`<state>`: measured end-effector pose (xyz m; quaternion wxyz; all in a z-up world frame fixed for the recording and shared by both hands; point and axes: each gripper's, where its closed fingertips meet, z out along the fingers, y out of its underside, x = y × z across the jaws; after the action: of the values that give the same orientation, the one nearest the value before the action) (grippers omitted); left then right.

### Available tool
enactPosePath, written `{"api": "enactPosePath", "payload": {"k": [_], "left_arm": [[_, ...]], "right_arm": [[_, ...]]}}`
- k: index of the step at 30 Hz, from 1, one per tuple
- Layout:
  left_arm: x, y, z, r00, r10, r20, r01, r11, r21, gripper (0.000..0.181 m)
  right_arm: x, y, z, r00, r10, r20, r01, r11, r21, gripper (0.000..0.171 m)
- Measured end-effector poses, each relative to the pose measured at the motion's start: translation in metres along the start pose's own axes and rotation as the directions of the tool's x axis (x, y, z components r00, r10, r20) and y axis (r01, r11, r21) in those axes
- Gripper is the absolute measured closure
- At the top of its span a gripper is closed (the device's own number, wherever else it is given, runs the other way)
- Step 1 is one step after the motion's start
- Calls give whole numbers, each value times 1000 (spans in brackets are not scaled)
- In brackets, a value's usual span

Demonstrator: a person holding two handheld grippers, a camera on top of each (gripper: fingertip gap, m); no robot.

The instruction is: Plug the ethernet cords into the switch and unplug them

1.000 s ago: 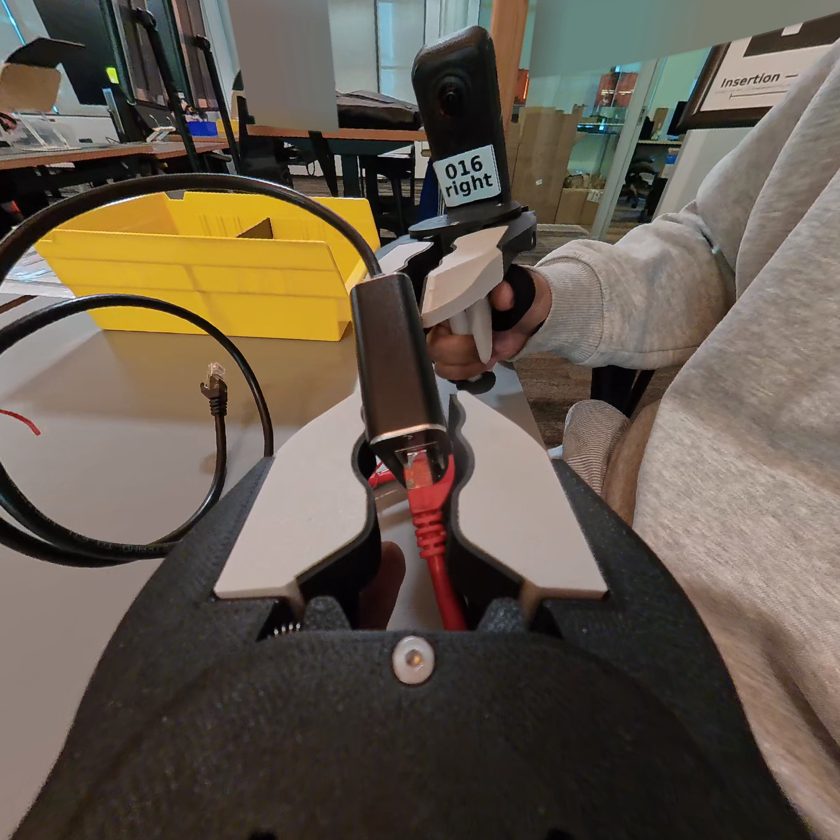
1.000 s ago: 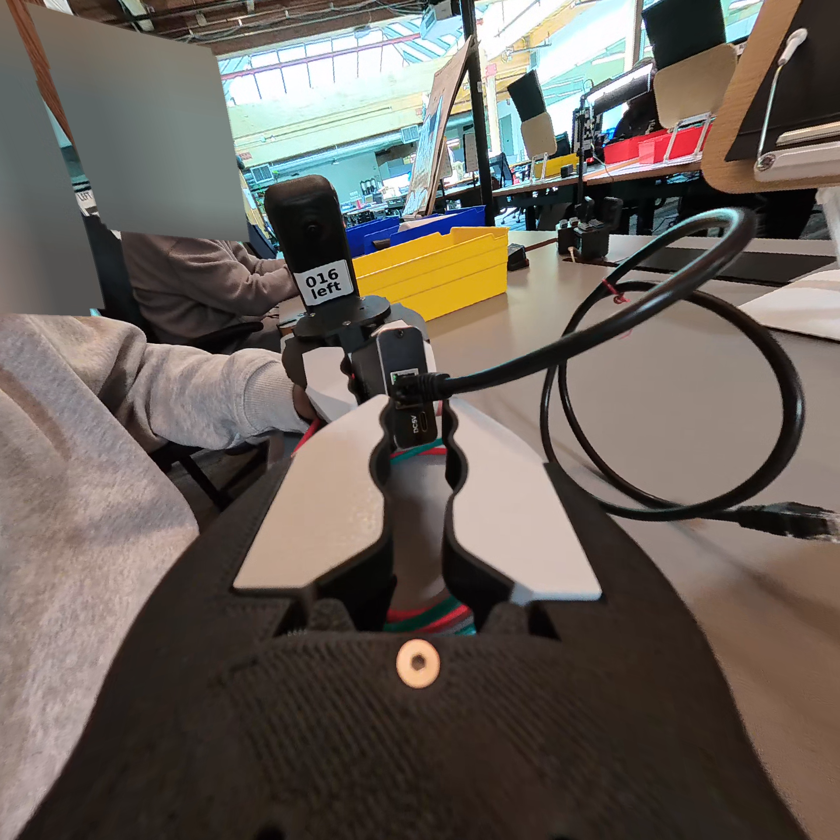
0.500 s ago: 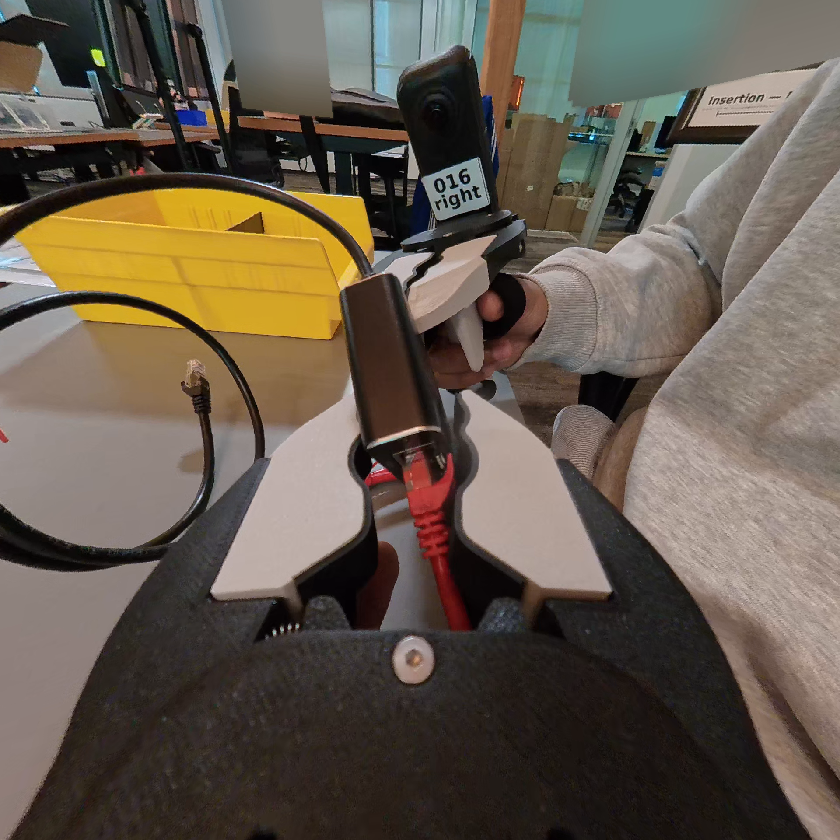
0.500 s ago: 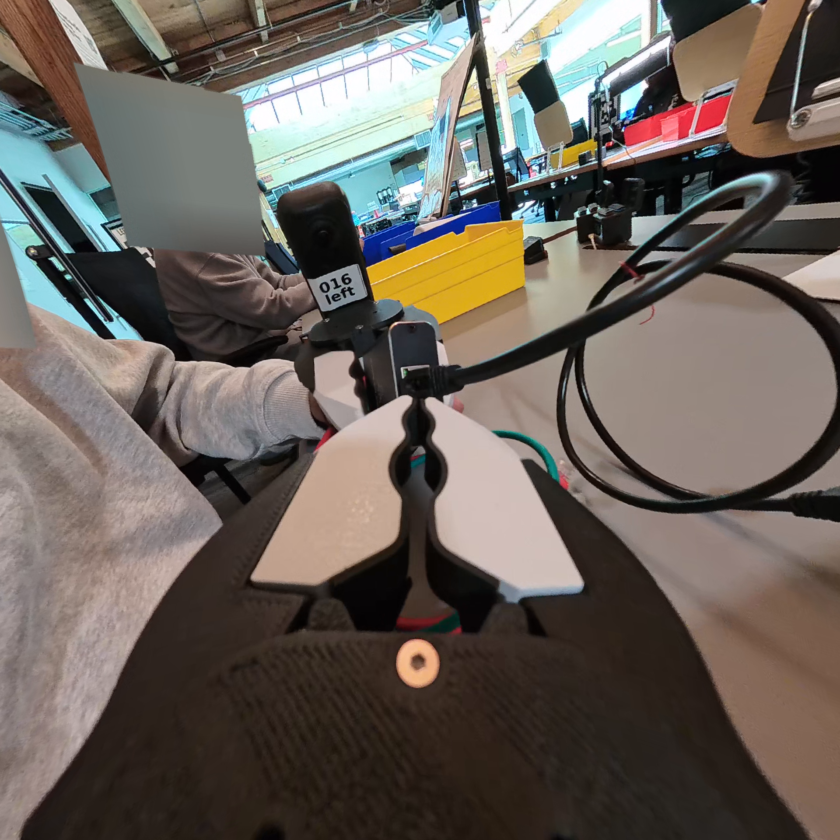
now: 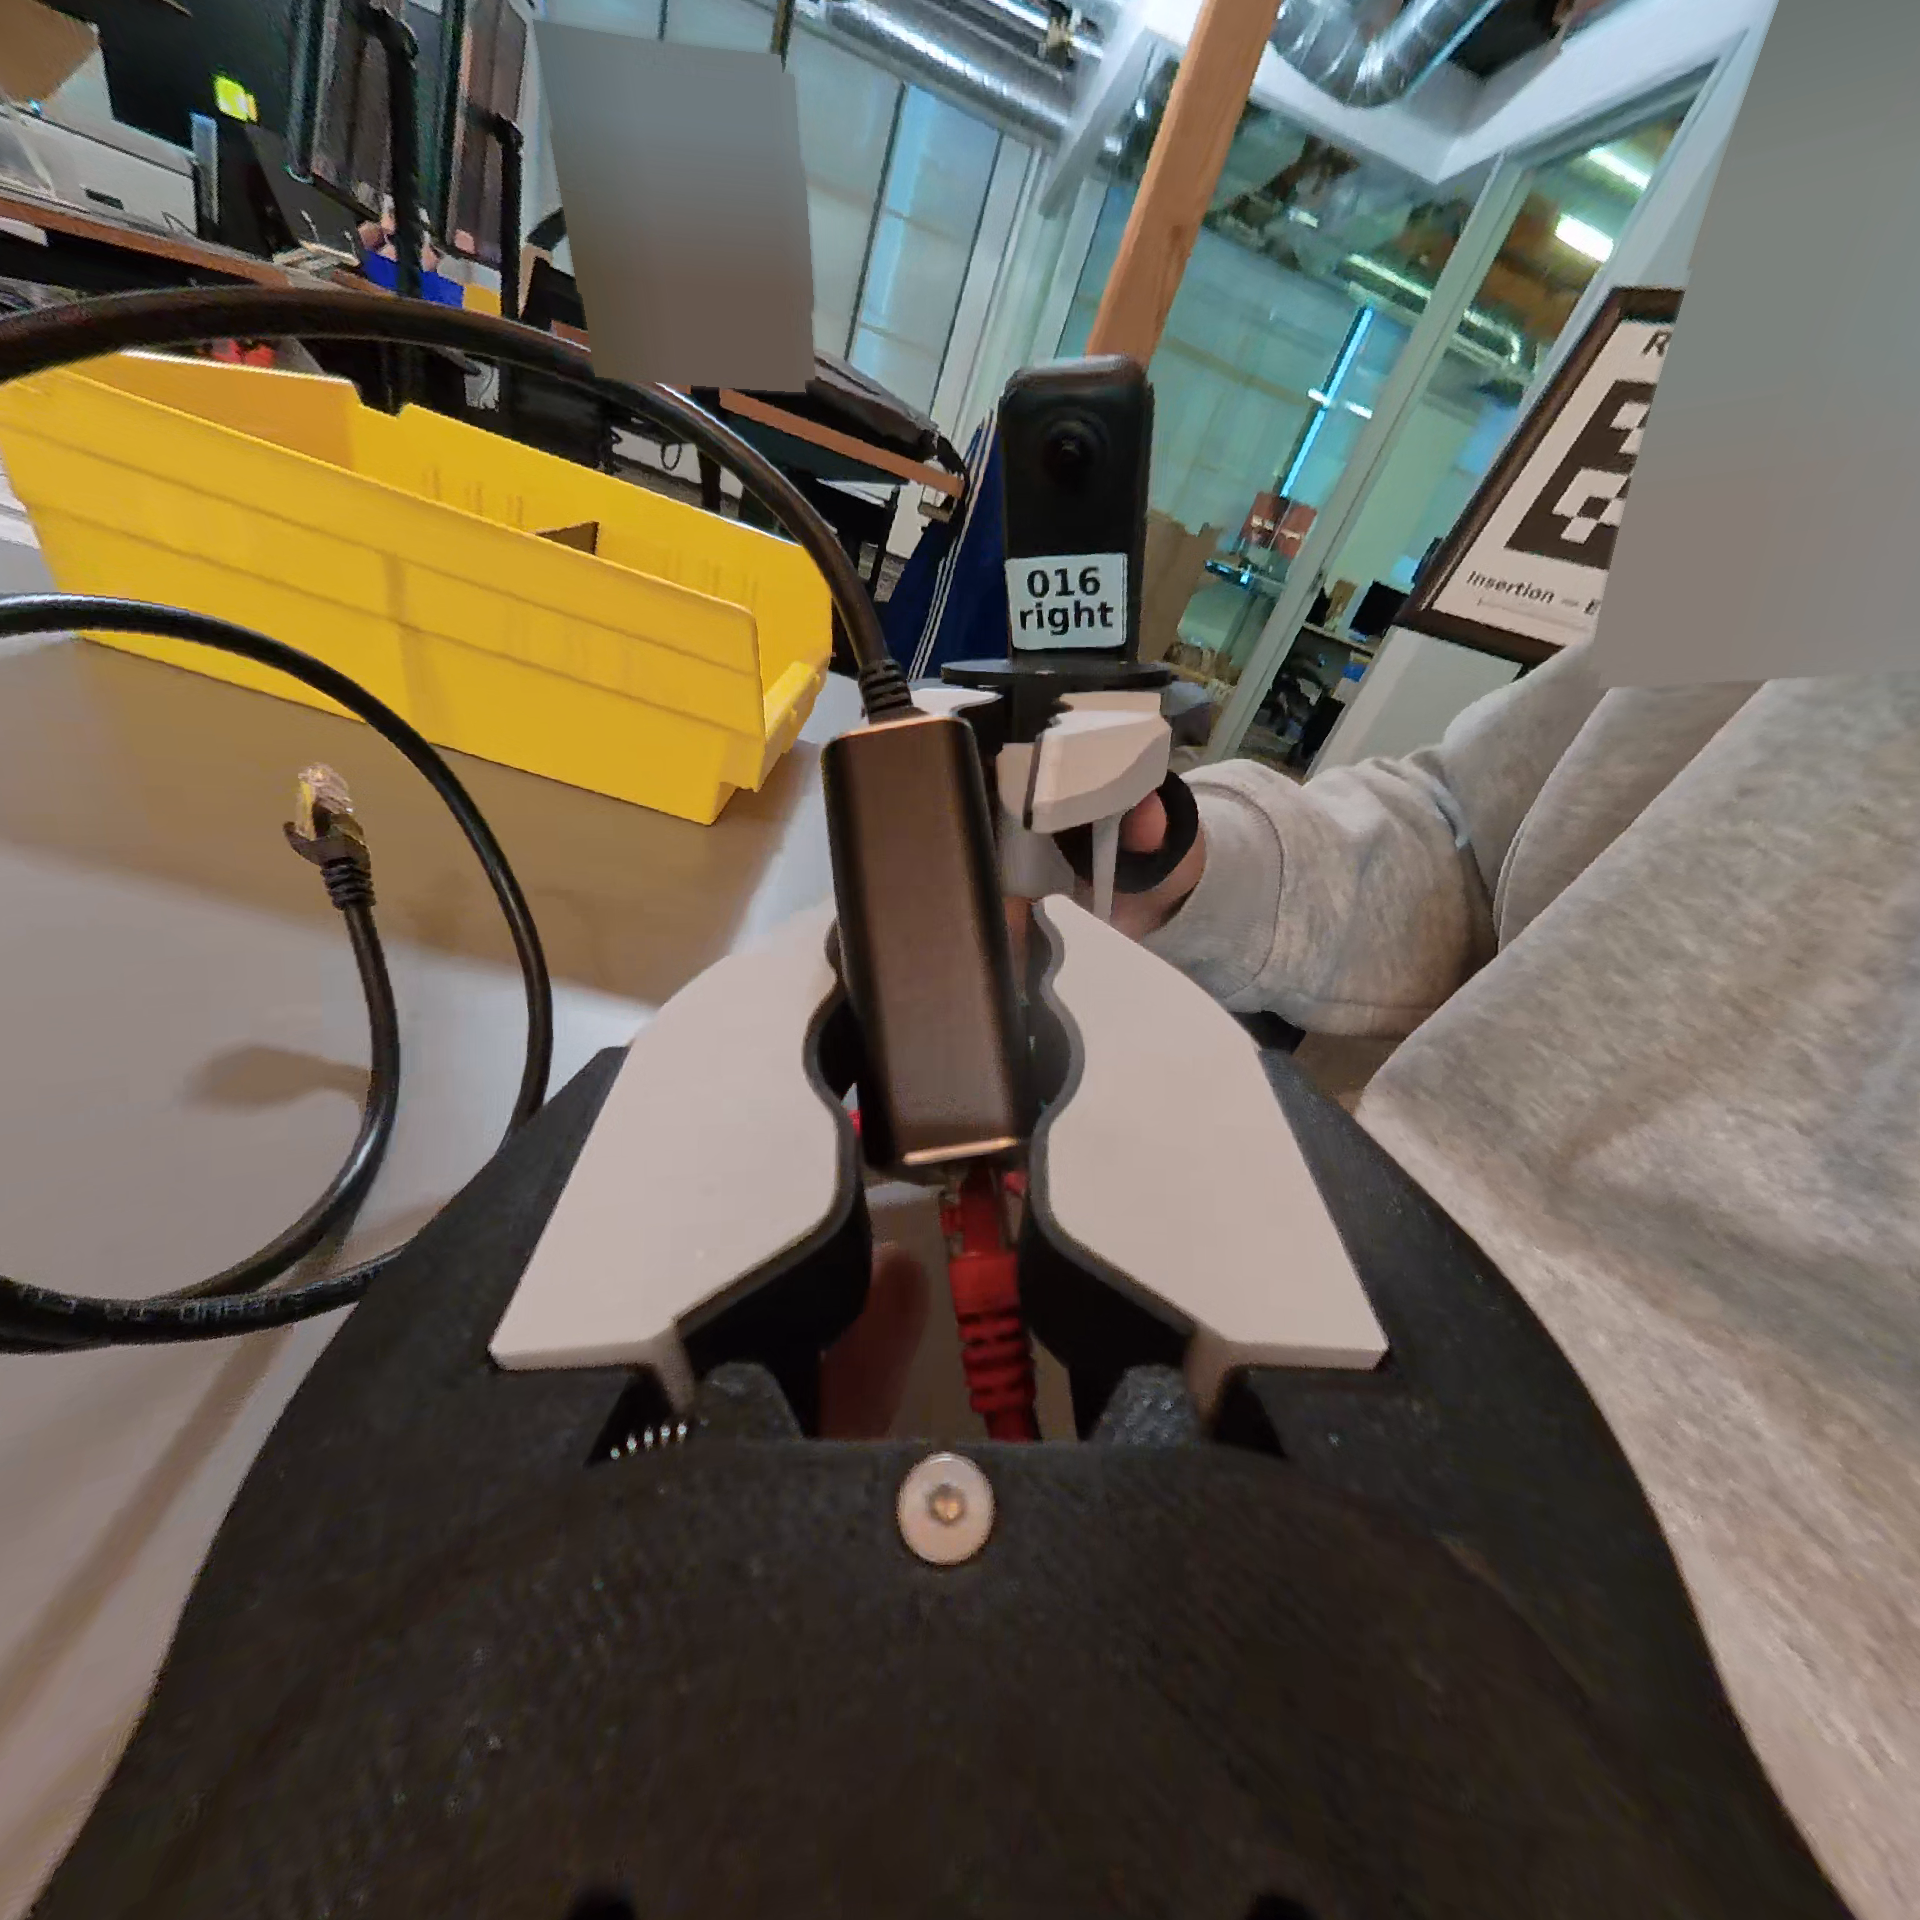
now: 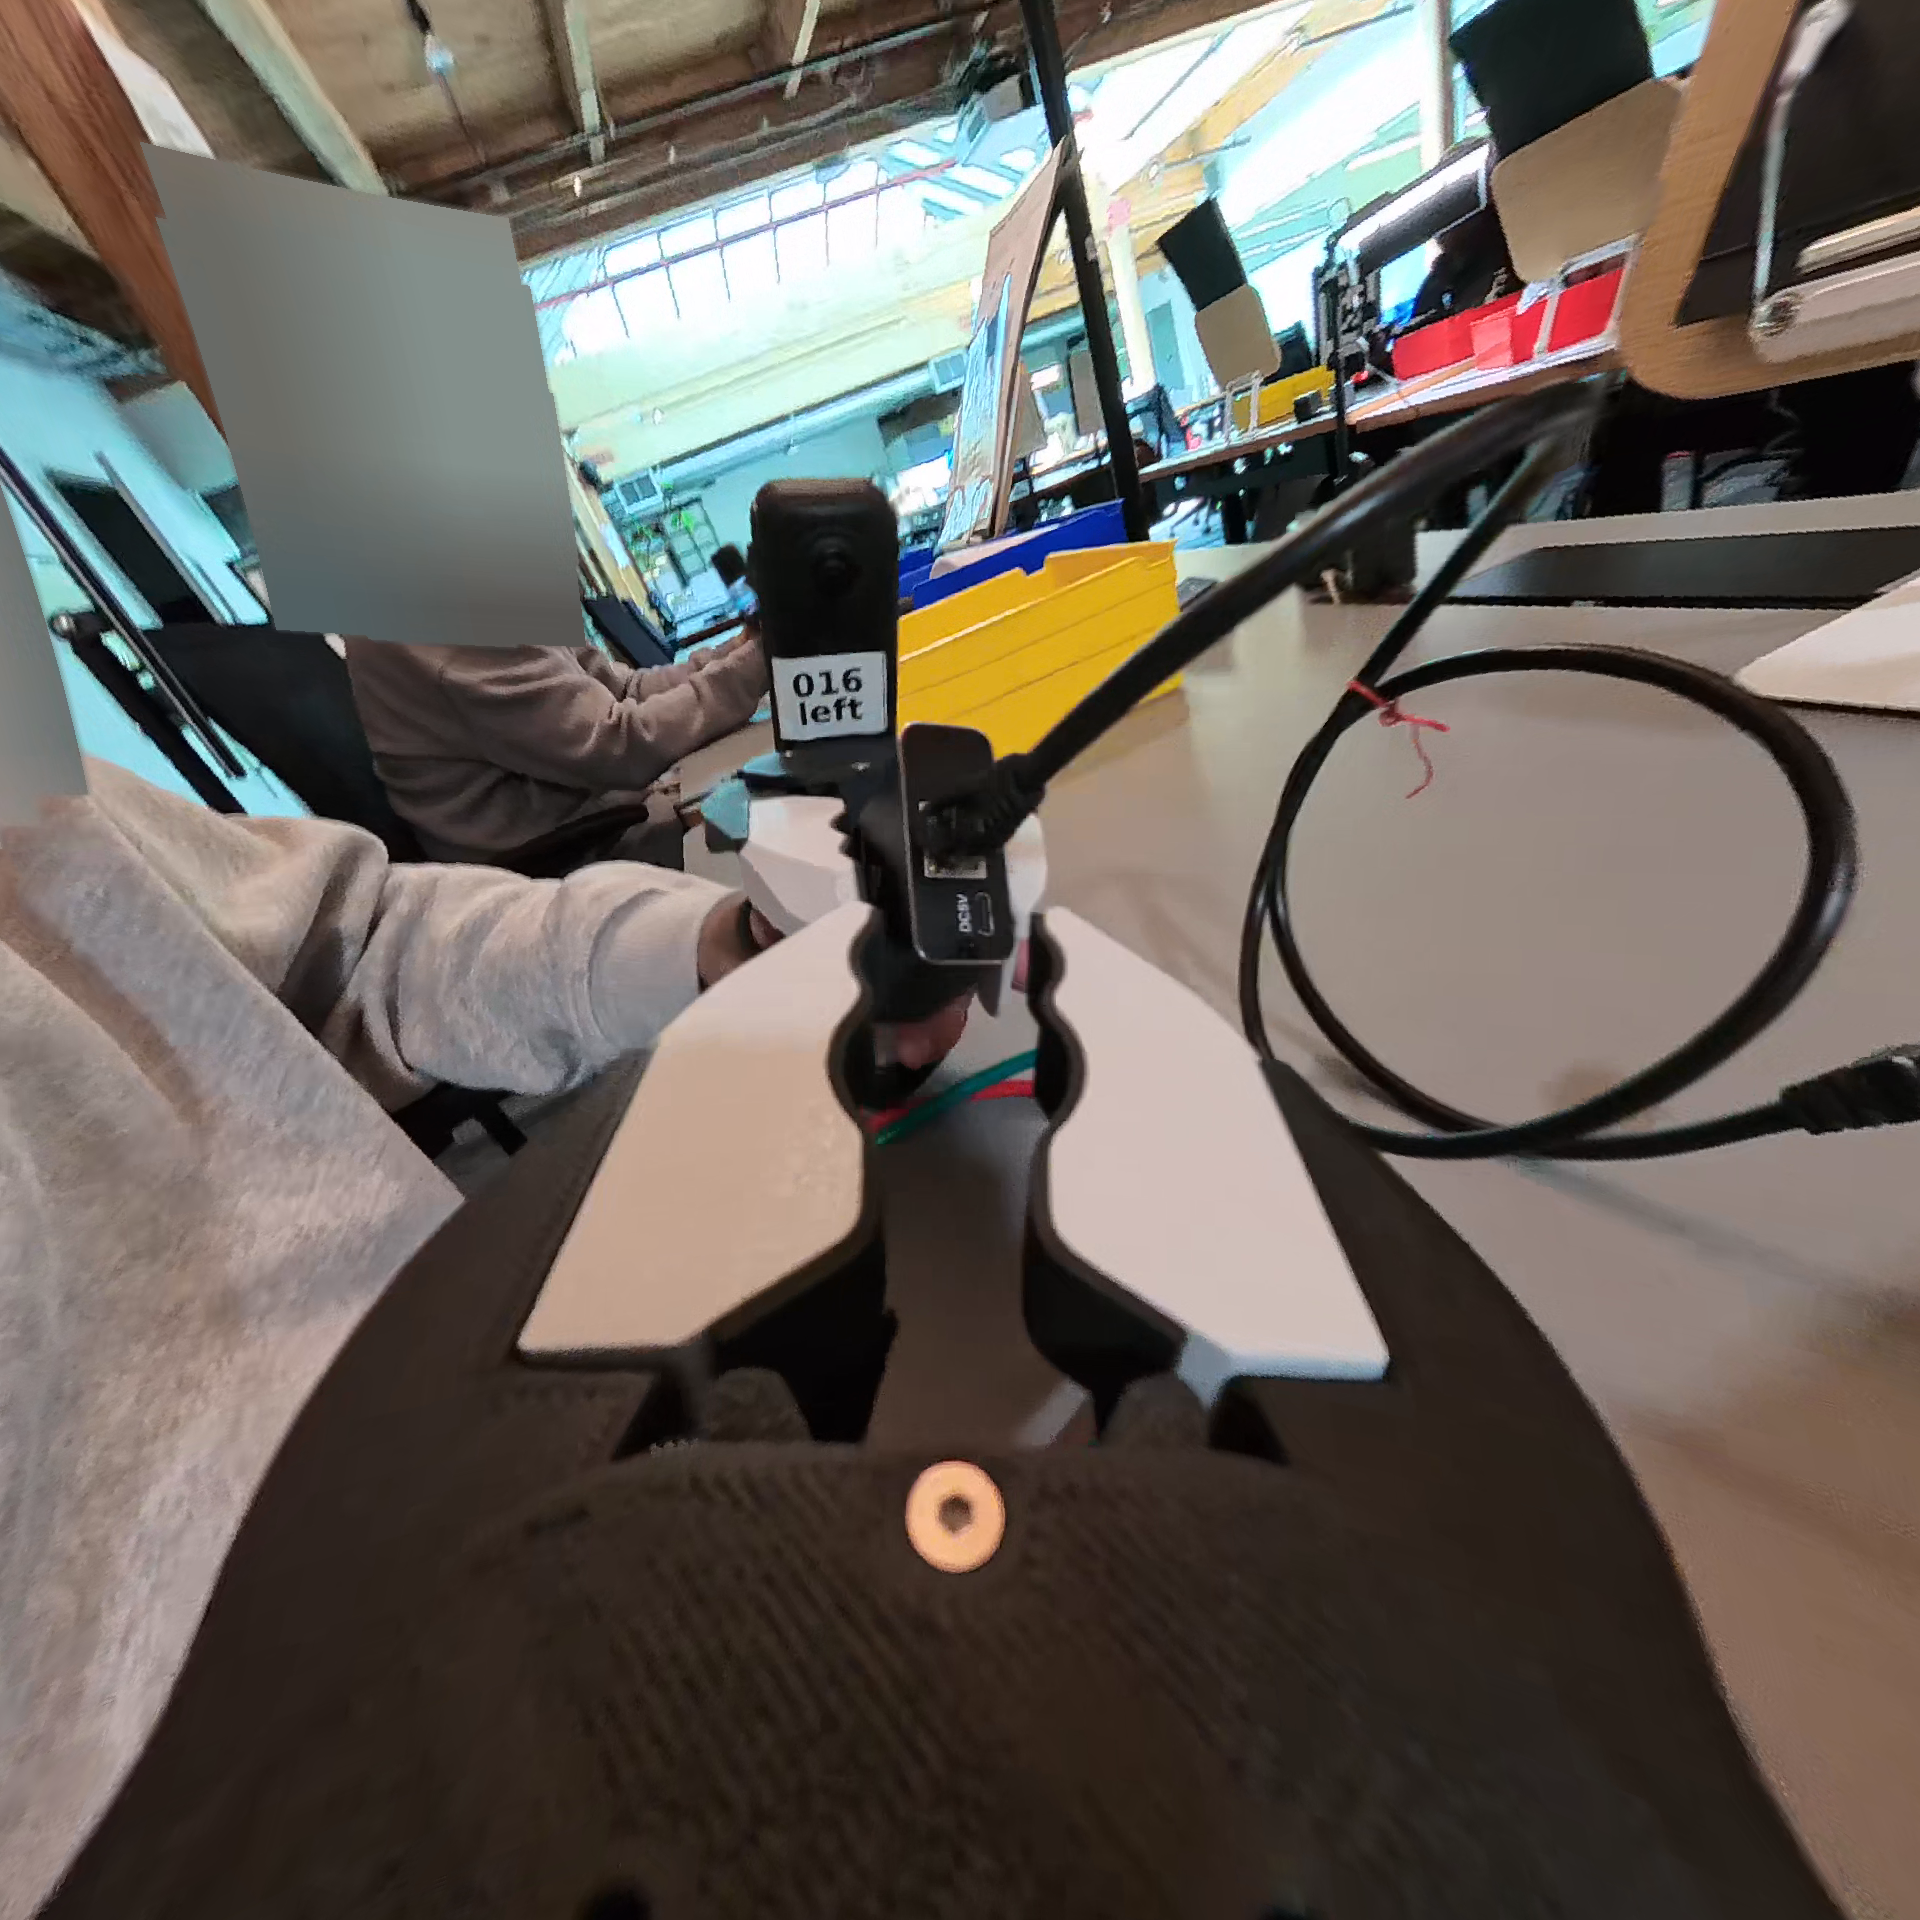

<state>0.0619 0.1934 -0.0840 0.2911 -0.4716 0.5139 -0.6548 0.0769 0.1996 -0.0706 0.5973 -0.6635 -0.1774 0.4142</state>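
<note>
My left gripper [image 5: 935, 935] is shut on the small dark switch [image 5: 920, 935] and holds it above the table's edge. A red ethernet cord [image 5: 982, 1288] is plugged into the switch's near end and runs back between my fingers. A black ethernet cord [image 5: 727, 436] is plugged into its far end and loops over the table; its free plug [image 5: 322, 821] sticks up. In the right wrist view my right gripper [image 6: 951, 935] is open and empty, just before the switch [image 6: 951, 852], where the black cord's plug [image 6: 977, 810] sits. Red and green cords [image 6: 956, 1091] lie below.
A yellow bin [image 5: 416, 582] stands on the grey table [image 5: 156, 987] behind the black loop. My grey-sleeved arms [image 5: 1558, 1039] are close on the side. Another person [image 6: 499, 717] sits beyond. A white sheet [image 6: 1849, 655] lies at the far right.
My right gripper closed half a second ago and has now opened again in front of the switch. The left gripper keeps its hold and the switch has moved slightly.
</note>
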Motion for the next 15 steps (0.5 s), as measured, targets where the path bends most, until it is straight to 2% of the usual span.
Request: {"api": "enactPosePath", "payload": {"k": [3, 7, 15], "left_arm": [[0, 0, 0, 1000, 6, 3, -6, 1000, -2, 154], [5, 4, 4, 998, 61, 2, -60, 997, -39, 154], [13, 2, 10, 995, 96, -12, -97, 995, -32, 154]], "right_arm": [[4, -5, -3, 1000, 30, -8, -30, 999, 34, 140], [0, -6, -2, 1000, -11, -15, 12, 999, 37, 139], [-10, -13, -2, 998, -63, 1, 63, 993, 95, 152]]}}
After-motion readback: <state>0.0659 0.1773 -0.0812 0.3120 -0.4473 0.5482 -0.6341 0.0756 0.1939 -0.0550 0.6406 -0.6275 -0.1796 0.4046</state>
